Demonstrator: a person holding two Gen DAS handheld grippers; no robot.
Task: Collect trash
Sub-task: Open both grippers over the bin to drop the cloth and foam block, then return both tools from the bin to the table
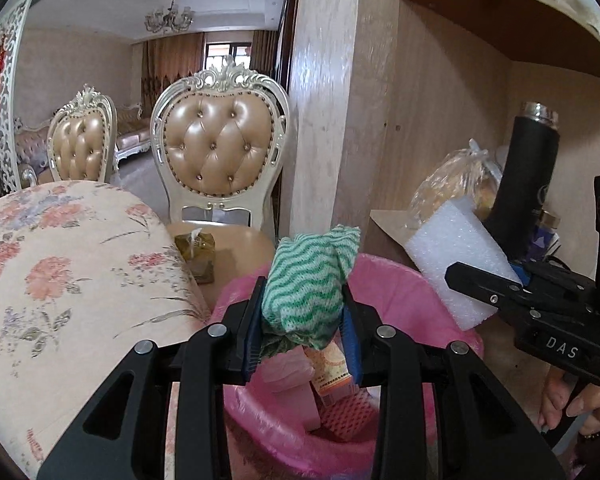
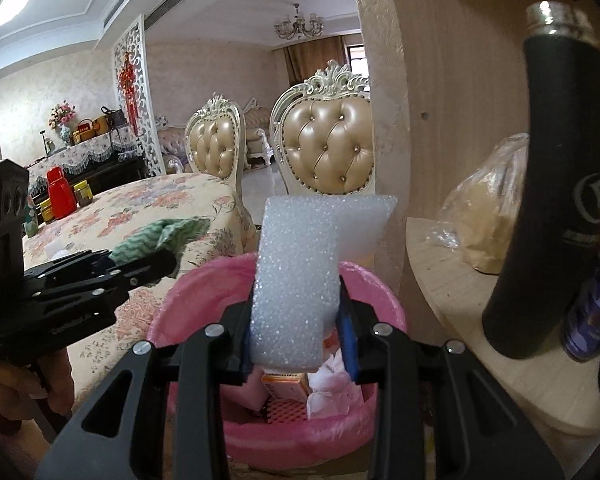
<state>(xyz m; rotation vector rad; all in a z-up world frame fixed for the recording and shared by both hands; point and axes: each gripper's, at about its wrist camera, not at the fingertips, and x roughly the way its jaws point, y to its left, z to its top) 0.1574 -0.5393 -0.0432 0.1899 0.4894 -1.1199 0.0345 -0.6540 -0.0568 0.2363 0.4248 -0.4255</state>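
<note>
My left gripper (image 1: 302,312) is shut on a green-and-white wavy cloth (image 1: 312,276) and holds it over the pink-lined trash bin (image 1: 412,292). My right gripper (image 2: 298,320) is shut on a white foam block (image 2: 296,280), also above the bin (image 2: 172,304). The foam block (image 1: 452,264) and right gripper show at the right of the left wrist view; the cloth (image 2: 156,236) and left gripper show at the left of the right wrist view. Inside the bin lie an orange carton (image 2: 286,386), a pink block (image 1: 296,392), a pink mesh piece and white tissue (image 2: 332,388).
A floral-clothed table (image 1: 60,272) stands left of the bin, with a red flask and jars (image 2: 62,196). A wooden shelf (image 2: 460,280) at right holds a black flask (image 2: 556,200) and a plastic bag (image 2: 488,216). Tufted chairs (image 1: 220,148) stand behind.
</note>
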